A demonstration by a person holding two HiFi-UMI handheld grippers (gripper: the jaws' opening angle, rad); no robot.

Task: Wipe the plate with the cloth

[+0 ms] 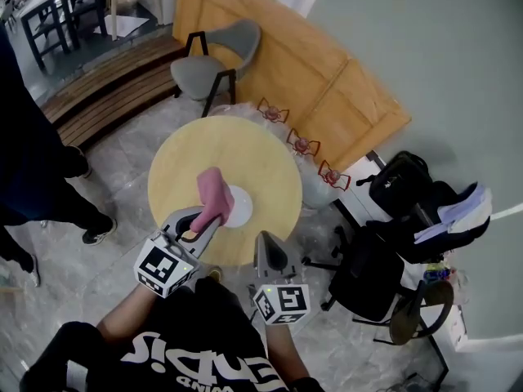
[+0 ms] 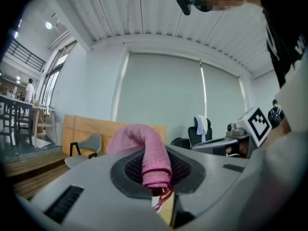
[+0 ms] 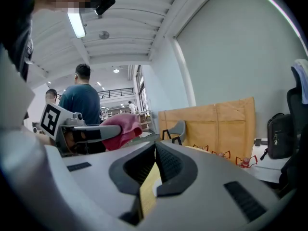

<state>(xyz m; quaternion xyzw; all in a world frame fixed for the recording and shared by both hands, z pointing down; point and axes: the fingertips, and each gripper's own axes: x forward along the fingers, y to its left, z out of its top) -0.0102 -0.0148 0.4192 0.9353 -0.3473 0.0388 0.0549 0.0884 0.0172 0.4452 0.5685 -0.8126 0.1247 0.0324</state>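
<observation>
A round wooden table [image 1: 184, 170] carries a small white plate [image 1: 240, 205] near its middle. My left gripper [image 1: 207, 213] is shut on a pink cloth [image 1: 214, 191], which sticks up and droops over the plate's left edge. In the left gripper view the cloth [image 2: 147, 150] arches out from between the closed pads. My right gripper [image 1: 266, 240] hovers at the table's near edge, just right of the plate, shut with nothing in it. In the right gripper view its pads meet at the tips [image 3: 155, 146], and the pink cloth [image 3: 121, 126] shows to the left.
A grey chair [image 1: 219, 55] stands behind the table, with wooden panels [image 1: 327, 80] leaning on the wall. Three red-wire items [image 1: 302, 144] sit beside the table's far right. A black office chair with bags [image 1: 392, 243] is at the right. A person's legs [image 1: 49, 186] stand at the left.
</observation>
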